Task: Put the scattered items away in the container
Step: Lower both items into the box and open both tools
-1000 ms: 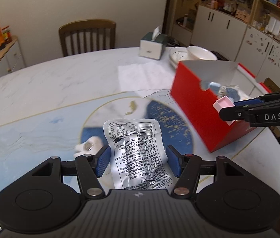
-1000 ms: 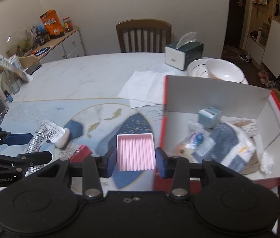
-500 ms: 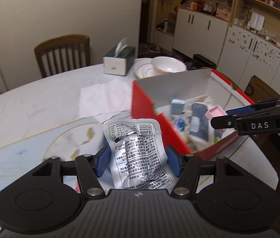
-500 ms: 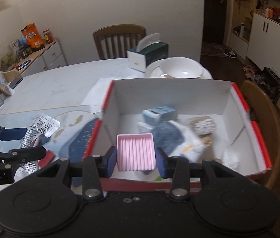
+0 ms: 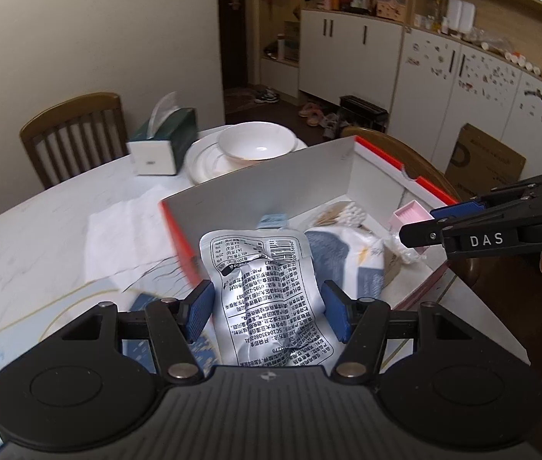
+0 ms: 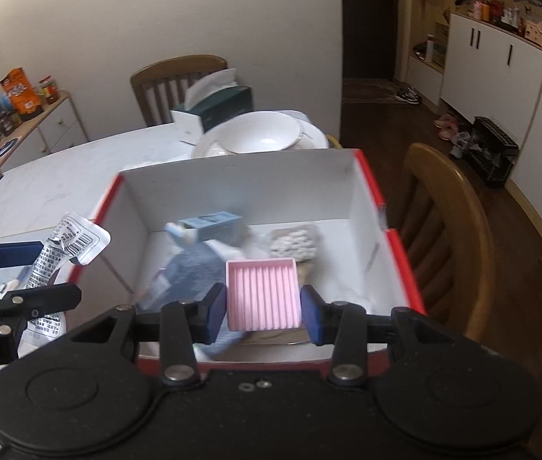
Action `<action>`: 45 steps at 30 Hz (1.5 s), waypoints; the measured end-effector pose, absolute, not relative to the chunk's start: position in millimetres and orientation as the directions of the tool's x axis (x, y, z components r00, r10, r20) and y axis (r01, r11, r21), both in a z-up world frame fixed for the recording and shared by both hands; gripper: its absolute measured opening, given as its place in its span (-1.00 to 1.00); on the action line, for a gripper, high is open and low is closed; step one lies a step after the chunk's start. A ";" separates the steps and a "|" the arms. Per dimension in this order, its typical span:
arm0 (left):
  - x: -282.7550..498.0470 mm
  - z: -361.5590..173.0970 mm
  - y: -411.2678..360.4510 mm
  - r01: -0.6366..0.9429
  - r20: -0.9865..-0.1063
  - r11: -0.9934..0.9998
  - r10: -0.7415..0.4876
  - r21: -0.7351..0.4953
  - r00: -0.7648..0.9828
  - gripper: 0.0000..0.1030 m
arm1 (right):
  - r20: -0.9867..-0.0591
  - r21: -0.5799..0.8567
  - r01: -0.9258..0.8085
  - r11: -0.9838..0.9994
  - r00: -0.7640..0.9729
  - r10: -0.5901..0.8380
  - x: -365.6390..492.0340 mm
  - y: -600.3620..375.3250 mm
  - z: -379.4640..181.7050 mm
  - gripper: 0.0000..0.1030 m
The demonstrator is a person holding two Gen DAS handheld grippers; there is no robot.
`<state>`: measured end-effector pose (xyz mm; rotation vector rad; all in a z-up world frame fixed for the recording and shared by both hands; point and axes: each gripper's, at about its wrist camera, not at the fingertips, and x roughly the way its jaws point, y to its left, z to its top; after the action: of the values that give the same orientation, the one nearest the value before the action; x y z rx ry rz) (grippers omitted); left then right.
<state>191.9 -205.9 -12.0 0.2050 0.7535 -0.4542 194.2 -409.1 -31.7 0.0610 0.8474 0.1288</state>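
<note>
My left gripper [image 5: 267, 306] is shut on a crumpled silver packet [image 5: 263, 291] with black print and holds it over the near left wall of the red box [image 5: 382, 153]. My right gripper [image 6: 263, 308] is shut on a pink ridged tray [image 6: 261, 293] and holds it above the inside of the red box [image 6: 370, 176]. Each gripper shows in the other's view: the right one [image 5: 416, 226] with the pink tray [image 5: 409, 214], the left one [image 6: 75, 268] with the silver packet [image 6: 63, 253]. Inside the box lie a small blue carton [image 6: 209, 226], a blue-and-white bag [image 6: 190, 272] and a pack of cotton swabs [image 6: 295, 243].
A white bowl on plates [image 5: 255, 147] and a green tissue box [image 5: 163, 140] stand behind the box. White paper sheets [image 5: 129, 230] lie left of it. Wooden chairs stand at the far side [image 5: 75, 134] and right of the box [image 6: 447, 222]. A sideboard with snacks [image 6: 21, 115] is far left.
Both grippers have moved right and forward with their loads, from over the blue-patterned table area to above the red box. The pink tray now hangs deeper inside the box.
</note>
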 end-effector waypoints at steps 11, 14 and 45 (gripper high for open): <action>217.7 -24.7 -263.4 0.532 -0.698 0.842 -0.329 0.088 0.637 0.17 | -0.773 0.056 -0.087 0.995 0.627 0.098 221.0 -432.9 -52.9 -0.21; 223.4 -29.7 -271.9 0.540 -0.699 0.835 -0.323 0.106 0.638 0.17 | -0.778 0.055 -0.098 0.994 0.619 0.104 224.6 -434.3 -57.2 -0.21; 266.1 -72.6 -286.9 0.596 -0.781 0.794 -0.297 0.118 0.550 0.22 | -0.827 0.036 -0.188 0.982 0.546 0.135 232.9 -418.5 -89.7 -0.15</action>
<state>266.1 -286.9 -72.6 0.3952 0.8335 -0.5446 232.9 -418.5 -89.7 -0.0594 0.9747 0.1915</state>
